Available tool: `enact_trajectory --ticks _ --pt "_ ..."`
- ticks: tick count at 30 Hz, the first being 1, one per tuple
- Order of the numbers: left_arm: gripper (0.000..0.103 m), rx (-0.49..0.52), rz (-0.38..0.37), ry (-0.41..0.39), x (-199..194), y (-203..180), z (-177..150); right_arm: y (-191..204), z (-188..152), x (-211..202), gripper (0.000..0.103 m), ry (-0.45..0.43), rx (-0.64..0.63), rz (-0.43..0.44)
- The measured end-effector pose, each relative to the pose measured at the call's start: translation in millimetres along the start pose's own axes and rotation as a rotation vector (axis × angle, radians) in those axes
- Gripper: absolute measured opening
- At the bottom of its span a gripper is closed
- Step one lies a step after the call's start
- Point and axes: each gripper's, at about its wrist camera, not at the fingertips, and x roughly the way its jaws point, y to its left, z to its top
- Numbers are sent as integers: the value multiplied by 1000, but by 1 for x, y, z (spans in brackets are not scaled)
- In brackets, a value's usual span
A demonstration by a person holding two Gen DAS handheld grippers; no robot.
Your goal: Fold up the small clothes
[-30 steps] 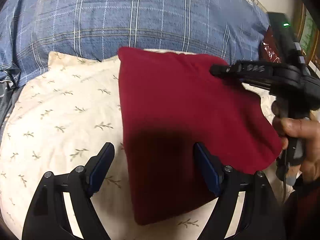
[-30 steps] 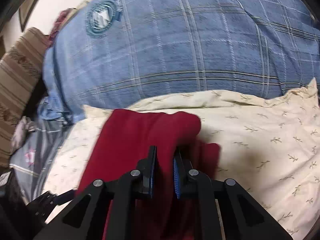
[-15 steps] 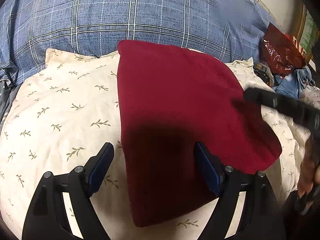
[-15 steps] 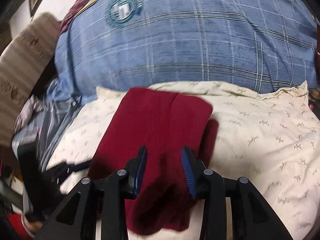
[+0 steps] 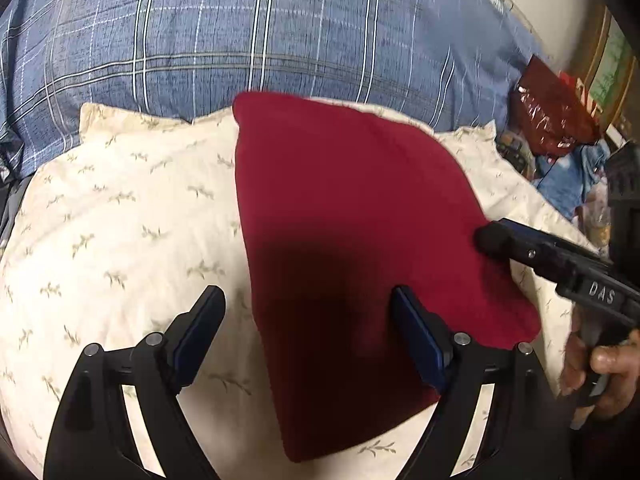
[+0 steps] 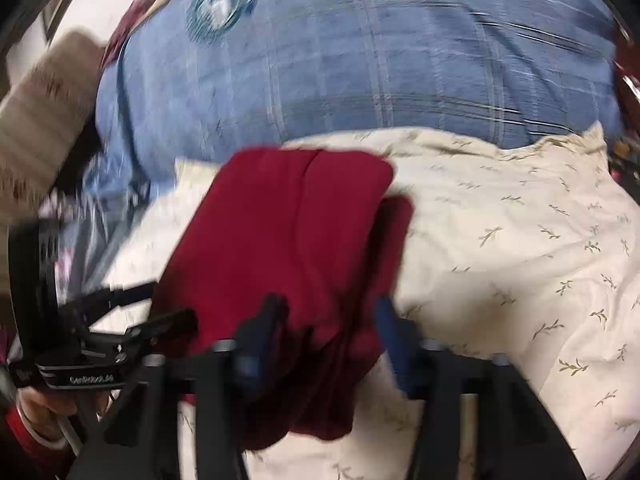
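Left wrist view: I've got the folded dark red knit garment (image 5: 352,248) lying flat on the cream pillowcase with small olive leaf sprigs (image 5: 120,232), far edge up against the blue plaid quilt (image 5: 260,32) behind it. My left gripper (image 5: 308,332) hangs just above the near part of the garment, jaws wide apart. Left finger is over bare pillowcase, right finger over the red cloth, and the garment's left edge runs between them. Pads aren't pressing anything. My right gripper (image 5: 492,238) comes in from the right, tip at the garment's right edge; can't read its gap from here. The hand (image 5: 596,364) holding it shows at the lower right. Clutter at the far right: a shiny red plastic bag (image 5: 556,116) and some blue cloth (image 5: 576,176).

Right wrist view, blurred: right gripper (image 6: 328,332) jaws have just been opening and now stand apart, with the near edge of the red garment (image 6: 288,232) between them, not pinched. Fold layers show here, an upper flap over a darker lower layer on the right. Left gripper (image 6: 160,312) sits at the left, just beside the garment's left edge, open. Quilt (image 6: 380,64) carries a round teal emblem (image 6: 218,8).
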Motion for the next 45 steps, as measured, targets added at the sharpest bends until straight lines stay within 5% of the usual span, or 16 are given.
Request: enact_trajectory --ticks 13,19,21,27,29,31,41,45 --pt "92 -131 -180 89 40 30 21 -36 13 61 79 78 202 217" --pt "103 -138 -183 87 54 30 25 -30 12 71 81 60 163 228" --pt "103 -123 -176 90 56 26 26 -28 12 72 74 50 149 223" --pt "70 -92 -197 100 50 16 30 -17 15 61 48 28 118 192" --pt "54 -88 -181 91 37 14 31 -12 17 51 44 16 113 193" --pt "49 -86 -179 86 24 14 31 -4 19 40 43 6 110 211" --pt "49 -84 -129 89 -65 11 -17 44 -4 -13 47 65 88 312" --pt "50 -97 -51 150 -49 17 -46 50 -28 10 55 151 48 163"
